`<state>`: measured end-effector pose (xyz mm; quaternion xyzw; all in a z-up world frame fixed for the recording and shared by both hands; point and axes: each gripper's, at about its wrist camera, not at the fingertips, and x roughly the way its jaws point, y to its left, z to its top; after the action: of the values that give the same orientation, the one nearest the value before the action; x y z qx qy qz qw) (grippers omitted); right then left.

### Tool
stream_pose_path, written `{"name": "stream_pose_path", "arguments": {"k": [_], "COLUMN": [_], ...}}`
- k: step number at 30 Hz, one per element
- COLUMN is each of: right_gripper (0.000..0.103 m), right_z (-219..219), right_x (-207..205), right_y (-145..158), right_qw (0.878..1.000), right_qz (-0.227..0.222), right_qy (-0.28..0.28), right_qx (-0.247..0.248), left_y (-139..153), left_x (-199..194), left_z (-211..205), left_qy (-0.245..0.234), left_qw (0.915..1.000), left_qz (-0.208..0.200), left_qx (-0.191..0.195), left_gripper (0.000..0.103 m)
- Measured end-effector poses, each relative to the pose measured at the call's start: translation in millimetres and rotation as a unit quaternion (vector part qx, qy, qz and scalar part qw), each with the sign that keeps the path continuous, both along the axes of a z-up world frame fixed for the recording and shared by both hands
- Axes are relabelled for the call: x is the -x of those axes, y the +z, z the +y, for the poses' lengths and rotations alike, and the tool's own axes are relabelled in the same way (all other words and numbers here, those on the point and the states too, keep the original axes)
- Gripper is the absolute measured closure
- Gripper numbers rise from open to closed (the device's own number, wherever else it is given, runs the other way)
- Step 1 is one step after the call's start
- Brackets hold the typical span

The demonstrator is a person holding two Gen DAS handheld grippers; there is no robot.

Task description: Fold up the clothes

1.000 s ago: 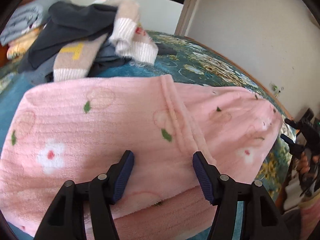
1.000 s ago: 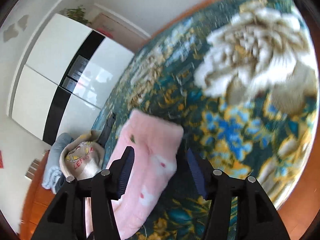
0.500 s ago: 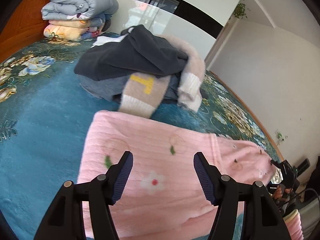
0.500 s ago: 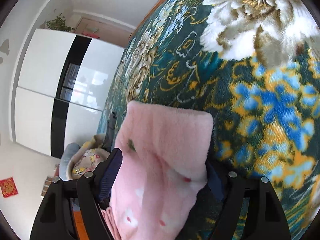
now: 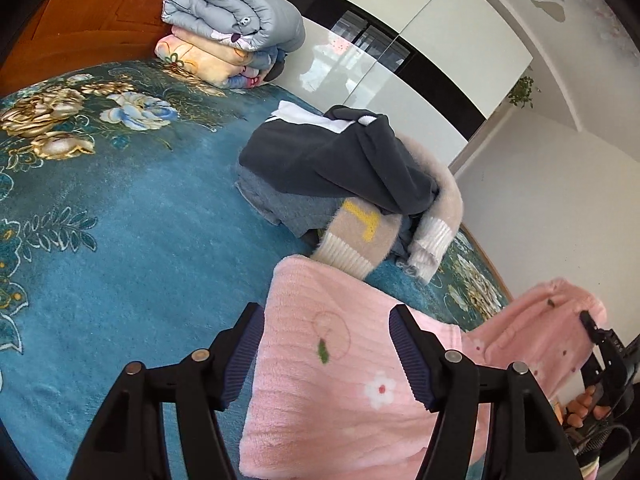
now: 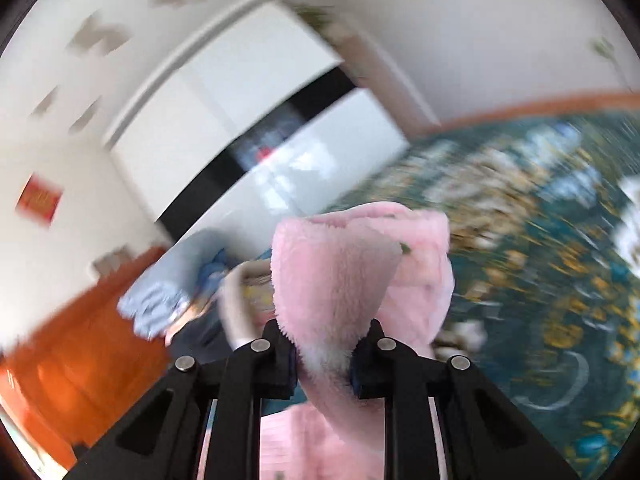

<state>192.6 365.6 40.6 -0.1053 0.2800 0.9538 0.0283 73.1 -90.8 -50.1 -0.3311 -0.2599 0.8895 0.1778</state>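
Observation:
A pink fleece garment (image 5: 340, 400) with small flowers lies on the blue floral bedspread (image 5: 120, 220). My left gripper (image 5: 326, 320) hovers open over its far left corner, with nothing pressed between the fingers. My right gripper (image 6: 324, 344) is closing its jaws, and the pads pinch a bunched end of the pink garment (image 6: 340, 272), which is raised off the bed. In the left wrist view that right gripper (image 5: 600, 344) shows at the right edge, holding the lifted pink end; a hand is behind it. The right wrist view is motion-blurred.
A loose pile of clothes (image 5: 340, 168), dark grey, beige and white, sits just beyond the pink garment. Folded quilts (image 5: 232, 28) are stacked against the wooden headboard (image 5: 88, 12). A white and black wardrobe (image 5: 400, 40) stands behind the bed.
The right gripper closed on the end of the pink garment and lifted it off the bed. The left gripper moved over toward the garment's left corner, staying open.

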Motion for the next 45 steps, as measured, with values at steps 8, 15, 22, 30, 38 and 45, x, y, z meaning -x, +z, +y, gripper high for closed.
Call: {"name": "stream_pose_path", "arguments": {"k": [8, 15, 22, 30, 38, 45], "right_gripper": [0.083, 0.077, 0.050, 0.037, 0.037, 0.037], "right_z": [-215.8, -283.3, -273.8, -131.6, -75.8, -71.9], "right_x": [80.8, 106.6, 83.0, 90.4, 93.2, 89.8], "right_y": [-26.6, -111.0, -84.3, -59.0, -87.7, -90.5], "right_qw": [0.961, 0.907, 0.900, 0.972, 0.973, 0.972], "right_qz": [-0.058, -0.157, -0.113, -0.114, -0.172, -0.180], "right_qy": [0.205, 0.289, 0.352, 0.181, 0.153, 0.153], "right_qx": [-0.178, -0.263, -0.229, -0.101, -0.004, 0.007], "left_y": [-5.7, -20.7, -28.6, -29.2, -51.4, -37.6], "left_x": [-5.5, -0.2, 4.9, 7.5, 12.1, 4.4], "left_z": [-23.0, -26.5, -21.5, 19.0, 54.7, 67.5], "left_qy": [0.013, -0.007, -0.023, -0.081, -0.091, -0.088], "left_qw": [0.9991, 0.9940, 0.9863, 0.9877, 0.9888, 0.9936], "left_qz": [-0.009, -0.038, -0.061, -0.068, -0.092, -0.042], "left_qx": [-0.038, -0.102, -0.151, -0.115, -0.075, -0.056], "left_gripper": [0.034, 0.034, 0.034, 0.026, 0.025, 0.072]}}
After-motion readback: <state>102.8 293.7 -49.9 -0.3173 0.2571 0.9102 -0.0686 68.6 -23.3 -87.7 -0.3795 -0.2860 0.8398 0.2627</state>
